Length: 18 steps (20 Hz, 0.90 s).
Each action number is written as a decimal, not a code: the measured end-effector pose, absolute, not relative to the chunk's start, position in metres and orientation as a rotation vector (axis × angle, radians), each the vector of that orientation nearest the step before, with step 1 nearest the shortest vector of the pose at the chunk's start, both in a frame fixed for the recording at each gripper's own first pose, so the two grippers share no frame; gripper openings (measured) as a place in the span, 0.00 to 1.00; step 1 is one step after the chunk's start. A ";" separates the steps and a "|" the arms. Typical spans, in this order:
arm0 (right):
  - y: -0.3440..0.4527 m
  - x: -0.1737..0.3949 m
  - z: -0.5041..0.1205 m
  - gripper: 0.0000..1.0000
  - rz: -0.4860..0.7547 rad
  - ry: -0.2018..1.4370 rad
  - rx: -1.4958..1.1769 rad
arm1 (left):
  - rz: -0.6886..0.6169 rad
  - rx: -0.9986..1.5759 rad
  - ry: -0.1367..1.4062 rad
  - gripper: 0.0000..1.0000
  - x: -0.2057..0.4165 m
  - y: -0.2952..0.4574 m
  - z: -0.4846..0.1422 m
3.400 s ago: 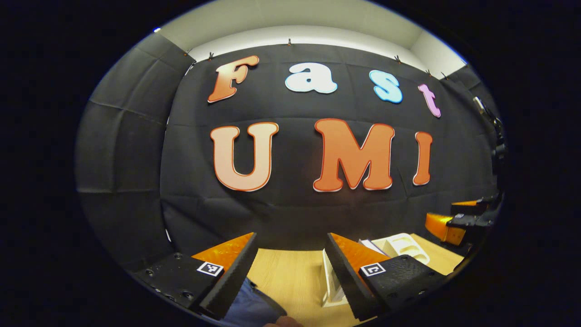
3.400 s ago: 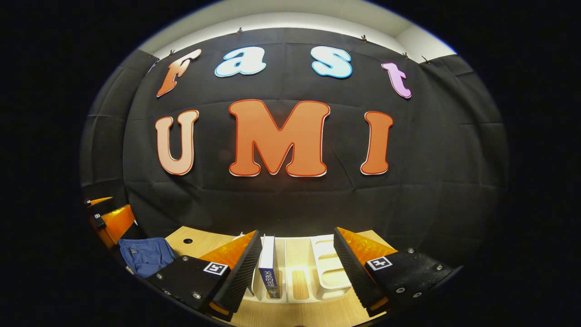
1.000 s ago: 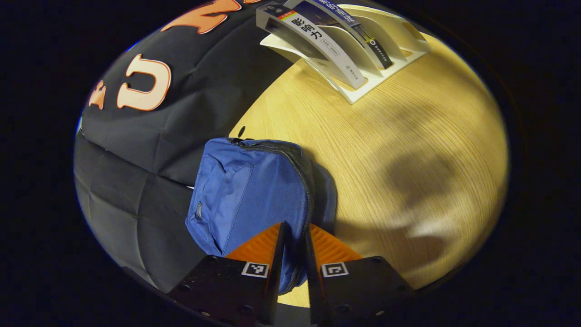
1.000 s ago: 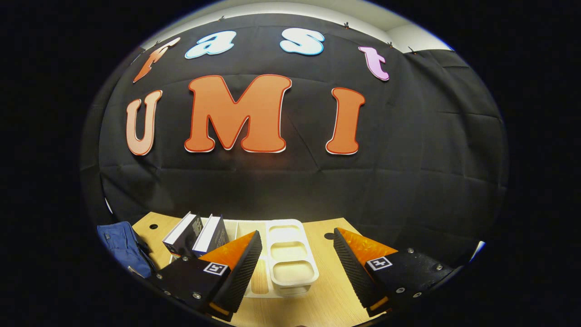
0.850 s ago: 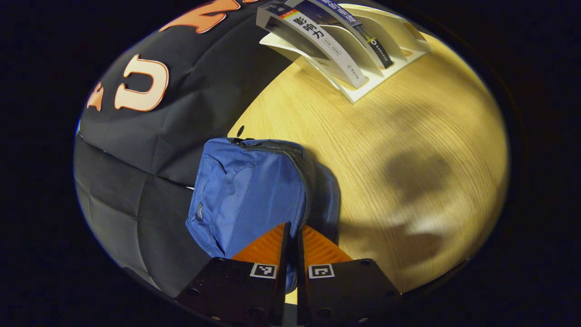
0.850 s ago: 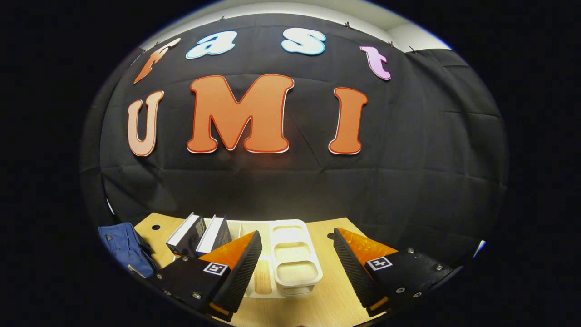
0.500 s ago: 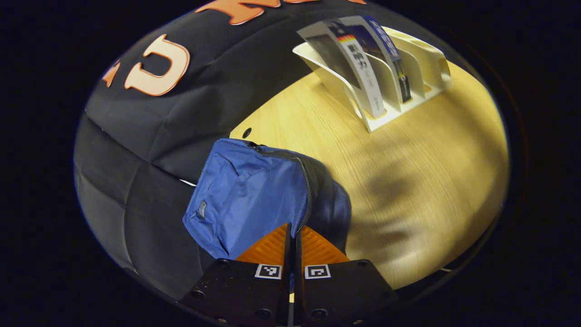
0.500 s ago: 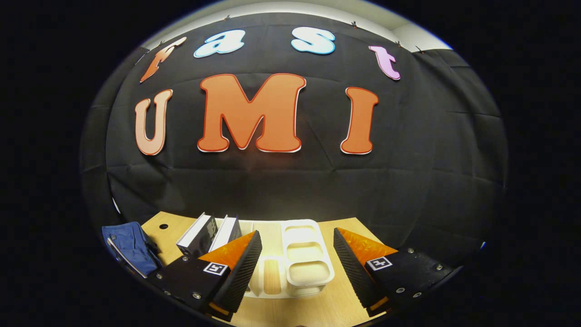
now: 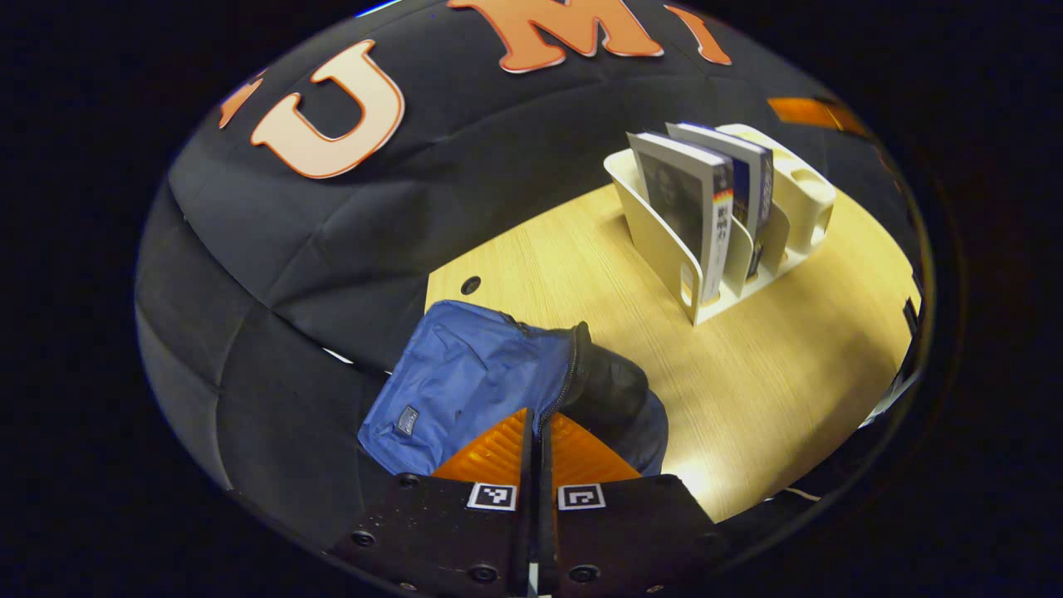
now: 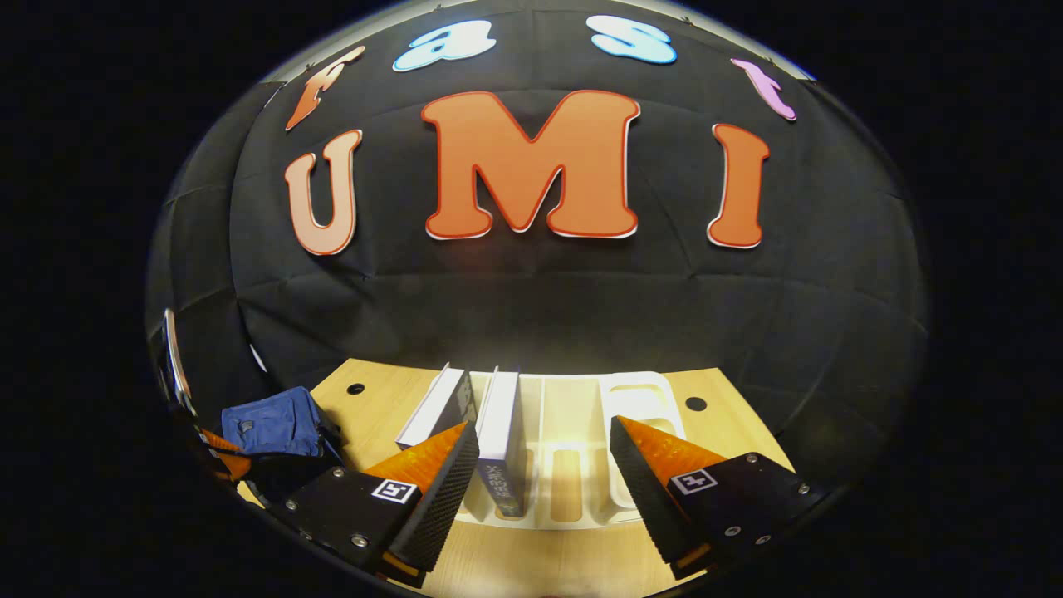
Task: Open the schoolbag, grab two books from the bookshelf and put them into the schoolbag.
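On my left gripper view the schoolbag (image 9: pixel 465 382) is a blue fabric bag with a front pocket and a small dark tag; its zipper (image 9: pixel 566 378) runs along the upper edge, and beside it a dark gap has opened. The bag lies at the near left part of the wooden table (image 9: pixel 789 365), close to the black cloth wall (image 9: pixel 274 249). My left gripper (image 9: pixel 536 432) has its fingers pressed together right at the zipper line; whatever sits between them is too small for me to make out, so I cannot tell if they pinch the pull or just fabric.

Farther along the table stands the cream bookshelf (image 9: pixel 664 241), a slotted rack with two books (image 9: pixel 706 208) standing side by side in its nearer slots. Their spines carry printing, too small for me to read.

On my right gripper view the right gripper (image 10: pixel 544 444) is spread wide and holds nothing, hovering just in front of the bookshelf (image 10: pixel 581 432). The two books (image 10: pixel 477 411) lean in its left slots, and the schoolbag (image 10: pixel 274 428) sits at the far left of the table (image 10: pixel 731 419). A round cable hole (image 10: pixel 696 404) shows in the tabletop near the rack.
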State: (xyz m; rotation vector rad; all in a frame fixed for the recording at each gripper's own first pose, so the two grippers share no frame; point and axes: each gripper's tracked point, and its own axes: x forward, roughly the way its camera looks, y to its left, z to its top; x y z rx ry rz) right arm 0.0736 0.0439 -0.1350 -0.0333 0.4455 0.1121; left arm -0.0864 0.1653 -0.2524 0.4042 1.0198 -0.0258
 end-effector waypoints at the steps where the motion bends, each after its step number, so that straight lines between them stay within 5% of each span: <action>1: 0.052 0.075 -0.139 0.95 0.133 0.466 -0.040 | -0.025 0.374 1.009 0.04 -0.082 0.172 -0.244; 7: 0.104 0.081 -0.171 0.95 0.247 0.604 -0.055 | -0.051 0.295 0.993 0.04 -0.053 0.204 -0.207; 18: 0.149 0.126 -0.190 0.95 0.237 0.805 -0.105 | -0.165 0.018 1.019 0.04 -0.019 0.228 -0.190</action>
